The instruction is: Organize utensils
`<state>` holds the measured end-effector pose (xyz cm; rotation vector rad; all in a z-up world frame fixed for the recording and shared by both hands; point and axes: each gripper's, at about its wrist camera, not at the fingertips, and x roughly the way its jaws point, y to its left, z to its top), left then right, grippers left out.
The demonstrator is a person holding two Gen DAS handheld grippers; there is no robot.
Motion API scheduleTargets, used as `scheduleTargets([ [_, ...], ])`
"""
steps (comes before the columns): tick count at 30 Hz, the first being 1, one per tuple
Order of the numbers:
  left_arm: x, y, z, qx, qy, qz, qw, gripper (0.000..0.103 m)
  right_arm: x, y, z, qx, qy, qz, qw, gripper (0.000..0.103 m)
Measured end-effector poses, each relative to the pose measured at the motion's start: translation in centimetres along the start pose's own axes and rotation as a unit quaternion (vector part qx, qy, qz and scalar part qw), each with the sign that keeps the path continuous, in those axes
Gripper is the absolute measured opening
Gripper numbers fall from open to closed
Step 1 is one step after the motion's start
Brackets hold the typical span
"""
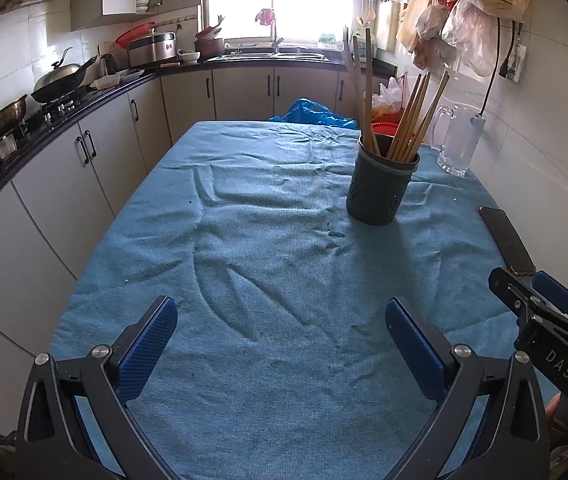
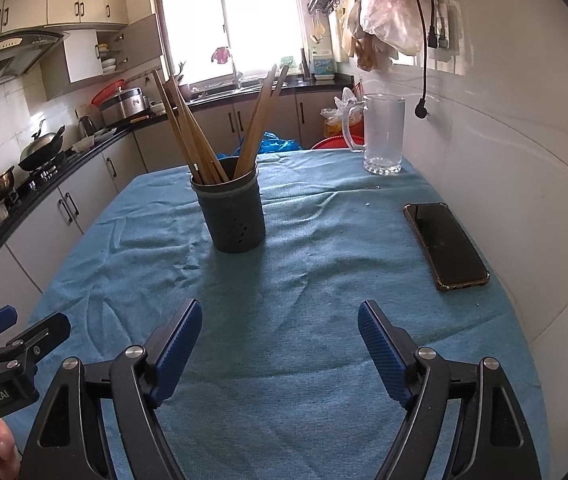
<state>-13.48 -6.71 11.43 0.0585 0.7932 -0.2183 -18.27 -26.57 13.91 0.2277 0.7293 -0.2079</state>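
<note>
We see the chopsticks (image 2: 199, 136) standing in a dark holder (image 2: 231, 212) on the blue cloth (image 2: 304, 280), well ahead of both tongs. Left tongs (image 1: 279, 344) and right tongs (image 2: 279, 344) gape empty. A phone (image 2: 446, 246) lies ahead-right.

Ahead of our fingers (image 2: 179, 344), whose blue pads look ribbed and matt, the cloth (image 2: 284, 320) is rough, wrinkled terry. The holder (image 2: 231, 216) looks like matt dark plastic, its chopsticks (image 2: 187, 128) pale wood. Right of them: a glossy phone (image 2: 446, 246), a clear glass mug (image 2: 382, 136).
</note>
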Motion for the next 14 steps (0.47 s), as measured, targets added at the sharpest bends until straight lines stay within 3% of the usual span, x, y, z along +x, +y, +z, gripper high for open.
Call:
scheduleTargets([
  [14,1.6,-0.8,-0.4,0.012,0.017,-0.004,0.9998,0.103,1.9,0.2,-0.8,-0.010,0.034,0.008,0.999,0.086],
])
